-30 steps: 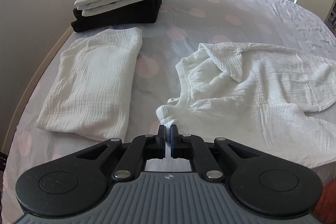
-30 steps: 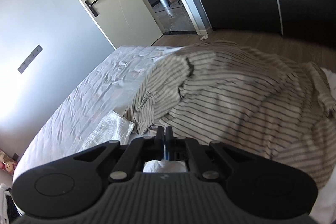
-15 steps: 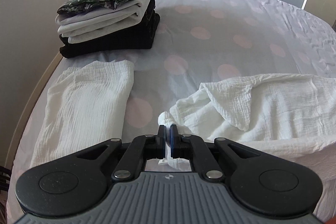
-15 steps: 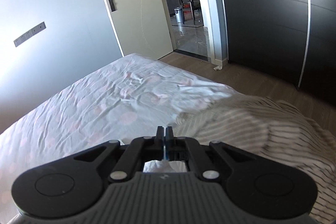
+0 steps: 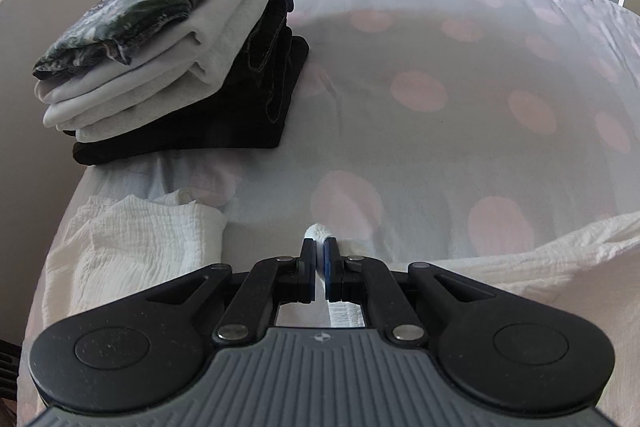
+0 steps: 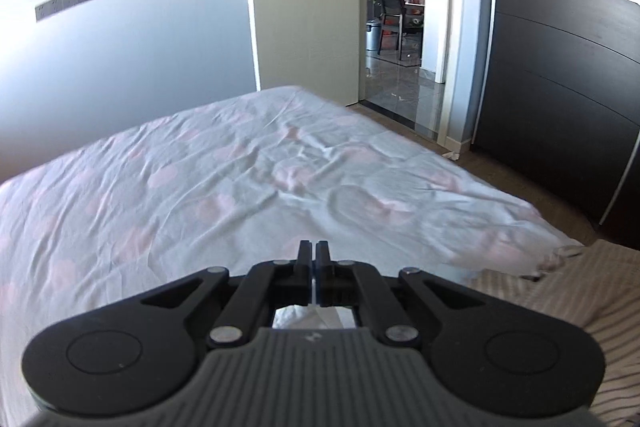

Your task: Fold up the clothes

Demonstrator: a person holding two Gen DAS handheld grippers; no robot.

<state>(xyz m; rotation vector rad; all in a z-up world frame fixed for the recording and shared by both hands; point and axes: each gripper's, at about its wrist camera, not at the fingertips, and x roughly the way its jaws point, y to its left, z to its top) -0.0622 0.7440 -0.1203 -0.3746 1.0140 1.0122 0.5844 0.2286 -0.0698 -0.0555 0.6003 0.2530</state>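
Note:
My left gripper (image 5: 319,247) is shut on a pinched corner of the white crinkled garment (image 5: 540,259), which trails off to the right over the bed. A folded white crinkled piece (image 5: 132,247) lies just left of it. My right gripper (image 6: 313,251) is shut too, and white cloth (image 6: 312,317) shows in the gap behind its fingers, under the jaws; the rest of that cloth is hidden beneath the gripper. A striped garment (image 6: 592,307) lies at the right edge in the right wrist view.
A stack of folded clothes (image 5: 168,59), dark patterned on top, grey in the middle, black below, stands at the far left of the bed (image 5: 440,67). Wall and window run along the left. In the right wrist view, a door (image 6: 304,7), open doorway and dark wardrobe (image 6: 560,87) stand beyond the bed.
Both grippers have travelled across the bed with the white garment dragged along. The folded stack now looms closer on the left; the striped garment has slid to the right edge of the right view.

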